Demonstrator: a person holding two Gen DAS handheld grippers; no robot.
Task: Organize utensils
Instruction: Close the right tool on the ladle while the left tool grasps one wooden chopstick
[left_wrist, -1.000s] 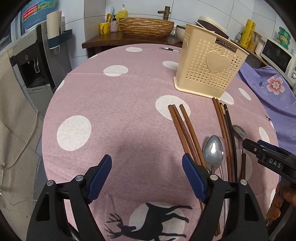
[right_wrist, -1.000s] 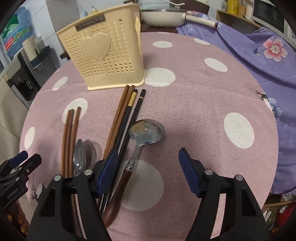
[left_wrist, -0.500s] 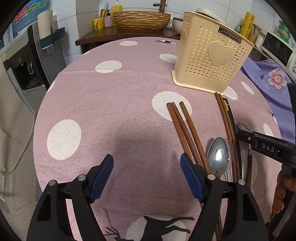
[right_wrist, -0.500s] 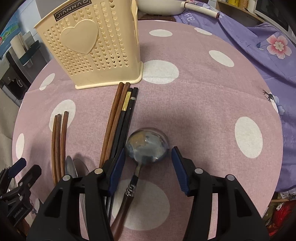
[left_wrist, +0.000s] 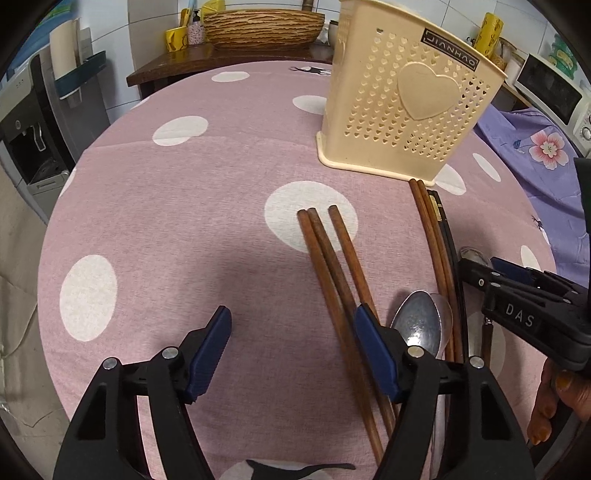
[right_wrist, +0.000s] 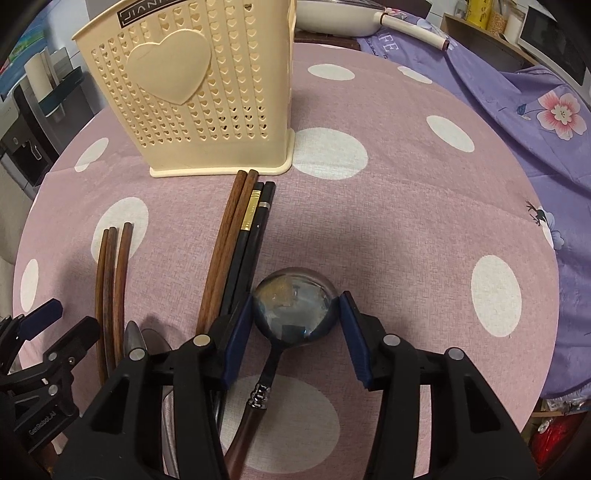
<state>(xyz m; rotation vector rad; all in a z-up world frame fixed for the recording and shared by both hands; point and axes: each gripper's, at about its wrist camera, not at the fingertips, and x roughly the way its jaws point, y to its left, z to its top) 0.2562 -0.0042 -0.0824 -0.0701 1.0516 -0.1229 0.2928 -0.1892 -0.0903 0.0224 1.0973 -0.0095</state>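
Note:
A cream perforated utensil holder (left_wrist: 402, 107) with a heart stands at the back of the round table; it also shows in the right wrist view (right_wrist: 199, 96). In front lie three brown chopsticks (left_wrist: 332, 266), a brown and black chopstick bundle (right_wrist: 240, 236), a steel spoon (left_wrist: 421, 325) and a wooden-handled ladle (right_wrist: 295, 310). My right gripper (right_wrist: 295, 325) has its blue pads against both sides of the ladle's bowl. My left gripper (left_wrist: 295, 350) is open and empty over the cloth, left of the three chopsticks.
The table wears a pink cloth with white dots (left_wrist: 177, 192). A wicker basket (left_wrist: 258, 24) sits on a wooden shelf behind. A purple flowered cloth (right_wrist: 535, 122) and a microwave (left_wrist: 554, 92) lie to the right. A water dispenser (left_wrist: 33, 129) stands left.
My right gripper moved forward and down and narrowed around the ladle's bowl. My left gripper moved forward toward the holder and stayed open.

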